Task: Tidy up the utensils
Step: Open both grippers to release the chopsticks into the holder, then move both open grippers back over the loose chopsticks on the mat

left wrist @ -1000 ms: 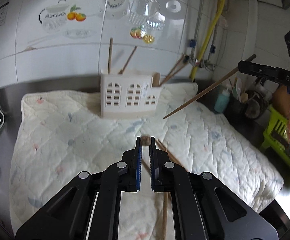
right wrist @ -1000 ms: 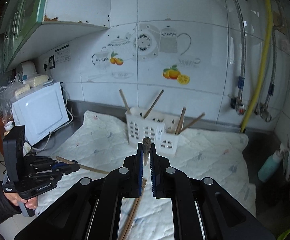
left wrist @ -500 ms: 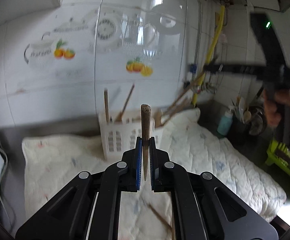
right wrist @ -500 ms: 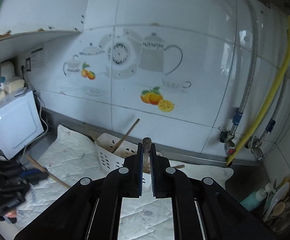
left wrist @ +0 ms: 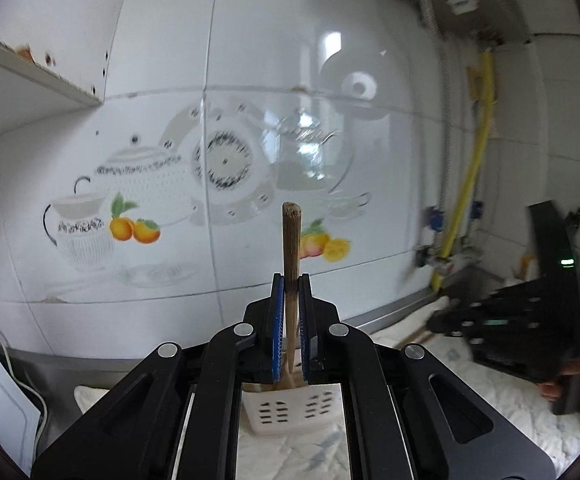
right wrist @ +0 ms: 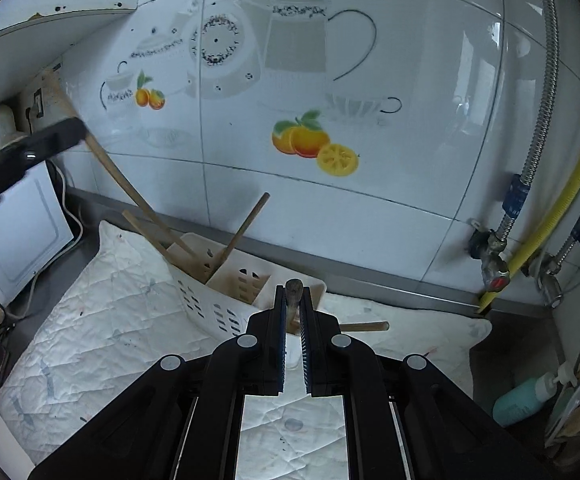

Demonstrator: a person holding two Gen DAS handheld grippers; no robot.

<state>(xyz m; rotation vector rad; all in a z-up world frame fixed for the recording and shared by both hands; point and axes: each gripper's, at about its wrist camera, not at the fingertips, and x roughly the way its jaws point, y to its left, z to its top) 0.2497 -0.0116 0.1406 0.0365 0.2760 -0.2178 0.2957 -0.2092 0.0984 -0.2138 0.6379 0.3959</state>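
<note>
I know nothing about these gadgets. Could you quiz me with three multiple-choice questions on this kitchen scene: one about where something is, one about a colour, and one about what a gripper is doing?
1. Where does the white utensil holder stand?
A. On the quilted cloth
B. In a sink
C. On a shelf

2. What colour is the pipe on the wall?
A. Red
B. Yellow
C. Black

3. What is the left gripper doing?
A. Open, empty
B. Shut on a spoon
C. Shut on a chopstick

Answers:
1 A: the white utensil holder sits on the quilted cloth.
2 B: the pipe is yellow.
3 C: the left gripper has its jaws closed on an upright chopstick.
</note>
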